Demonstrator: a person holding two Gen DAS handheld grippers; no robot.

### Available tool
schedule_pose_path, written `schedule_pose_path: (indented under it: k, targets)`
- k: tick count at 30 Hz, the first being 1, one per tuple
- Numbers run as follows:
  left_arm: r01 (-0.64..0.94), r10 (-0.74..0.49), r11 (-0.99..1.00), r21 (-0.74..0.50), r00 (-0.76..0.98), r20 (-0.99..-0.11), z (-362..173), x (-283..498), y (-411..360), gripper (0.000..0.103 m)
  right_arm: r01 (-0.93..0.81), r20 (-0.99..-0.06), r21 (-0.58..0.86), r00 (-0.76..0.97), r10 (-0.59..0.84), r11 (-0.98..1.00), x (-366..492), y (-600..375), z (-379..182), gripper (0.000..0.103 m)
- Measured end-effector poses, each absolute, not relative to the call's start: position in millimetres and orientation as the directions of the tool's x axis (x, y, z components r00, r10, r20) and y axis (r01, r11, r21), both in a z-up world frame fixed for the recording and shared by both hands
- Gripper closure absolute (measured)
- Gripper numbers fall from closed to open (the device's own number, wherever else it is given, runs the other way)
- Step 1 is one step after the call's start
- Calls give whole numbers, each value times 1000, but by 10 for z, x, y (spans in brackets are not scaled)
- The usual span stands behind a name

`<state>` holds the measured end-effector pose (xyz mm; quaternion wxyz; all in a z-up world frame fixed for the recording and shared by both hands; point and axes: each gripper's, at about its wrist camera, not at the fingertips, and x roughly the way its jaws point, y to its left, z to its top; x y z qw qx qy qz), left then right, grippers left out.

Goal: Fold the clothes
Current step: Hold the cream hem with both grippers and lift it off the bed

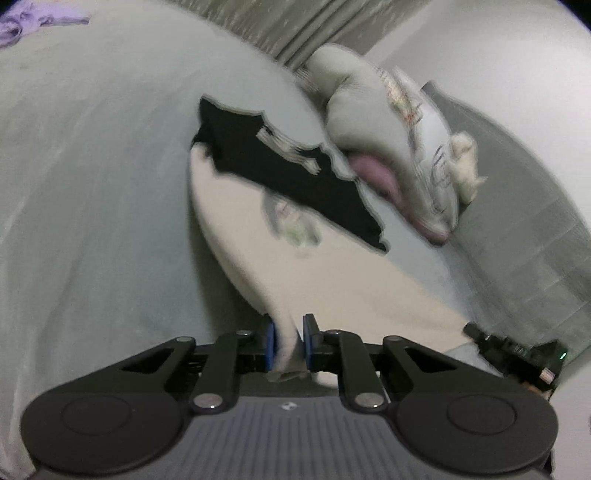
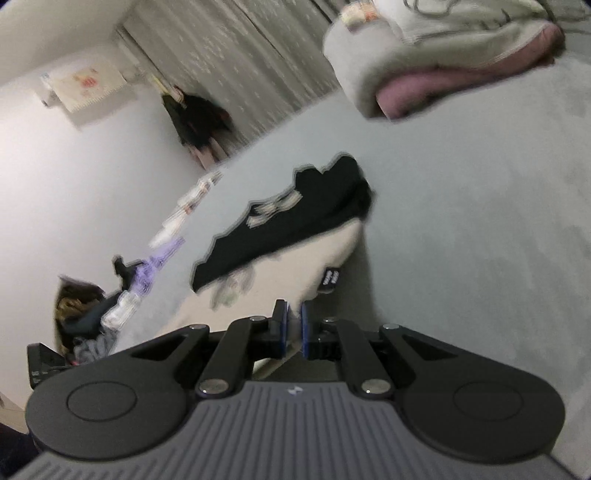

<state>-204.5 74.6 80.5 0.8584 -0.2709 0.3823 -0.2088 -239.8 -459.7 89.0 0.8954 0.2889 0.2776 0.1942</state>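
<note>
Jaws of both grippers are clamped on cloth. Left gripper (image 1: 289, 345): blue pads pinch a bunched fold of the cream garment (image 1: 295, 280), a small tail of fabric poking out behind the pads. Right gripper (image 2: 293, 332): pads nearly together, a thin edge of the same cream garment (image 2: 295, 258) caught between them.

Landmark: the cream garment, spread on a pale grey bed sheet (image 1: 92, 203).

- The cream garment runs away from both grippers across the sheet; the near end is raised off the sheet where the pads hold it. Both views are blurred, so the folds are hard to read.
- Faint greenish print (image 1: 291, 225) on the cream garment, near its middle.
- Black garment (image 1: 280, 173) lies over the far end of the cream garment, with a pale printed patch on it.
- Small black label (image 2: 330, 280) at the cream garment's edge in the right wrist view, just beyond the right gripper.
- Beyond the black garment: a heap of pale bedding (image 1: 388, 136) with a pink layer showing underneath.
- Purple cloth (image 1: 22, 26) well apart from the cream garment, at the far corner of the sheet.
- Right gripper's body (image 1: 517, 354) shows in the left wrist view at the cream garment's near edge.
- Grey curtain (image 2: 240, 62) and white wall (image 2: 92, 184) past the bed, with dark clothing (image 2: 199, 122) hanging there.
</note>
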Motion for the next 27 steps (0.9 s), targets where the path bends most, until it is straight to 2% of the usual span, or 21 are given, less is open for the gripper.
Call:
schedule_pose_path:
  k: [3, 6, 9, 11, 12, 13, 14, 16, 17, 20, 24, 26, 27]
  targets:
    - [166, -568, 767, -620, 624, -537, 860, -2035, 729, 89, -192, -356, 628, 791, 498, 754, -2408, -4613, 976, 95]
    - [142, -542, 801, -582, 586, -602, 730, -2002, 651, 89, -172, -368, 633, 791, 489, 754, -2365, -4614, 961, 95]
    - [106, -483, 847, -521, 563, -670, 581, -1987, 615, 89, -139, -419, 615, 776, 471, 776, -2307, -4610, 909, 95]
    - [81, -432, 878, -472, 559, -708, 512, -1964, 613, 75, -132, -443, 603, 765, 468, 787, -2297, -4589, 868, 95]
    - [68, -407, 891, -448, 557, -724, 481, -1951, 614, 58, -129, -454, 599, 758, 468, 790, -2281, -4582, 853, 95]
    - [63, -400, 894, -444, 558, -727, 458, -1946, 627, 46, -127, -465, 595, 752, 468, 794, -2263, -4575, 839, 94]
    - [68, -416, 884, -462, 562, -715, 428, -1937, 648, 43, -126, -468, 593, 750, 468, 796, -2260, -4570, 832, 94]
    - [88, -435, 878, -471, 559, -706, 408, -1921, 632, 28, -103, -499, 587, 735, 459, 803, -2211, -4529, 764, 92]
    - [120, -440, 883, -454, 553, -708, 414, -1907, 578, 24, -95, -510, 586, 729, 457, 805, -2201, -4518, 735, 90]
    - [168, -443, 890, -425, 540, -715, 387, -1864, 446, 22, -42, -572, 575, 694, 438, 817, -2130, -4488, 572, 87]
    - [188, -495, 862, -471, 515, -700, 336, -1829, 393, 22, 13, -628, 575, 648, 431, 818, -2074, -4469, 347, 86]
    - [208, -523, 847, -490, 498, -692, 329, -1826, 359, 25, 30, -651, 552, 639, 409, 833, -2062, -4455, 283, 87]
    - [224, -533, 842, -491, 490, -690, 326, -1828, 329, 31, 37, -662, 540, 636, 397, 841, -2057, -4449, 253, 87]
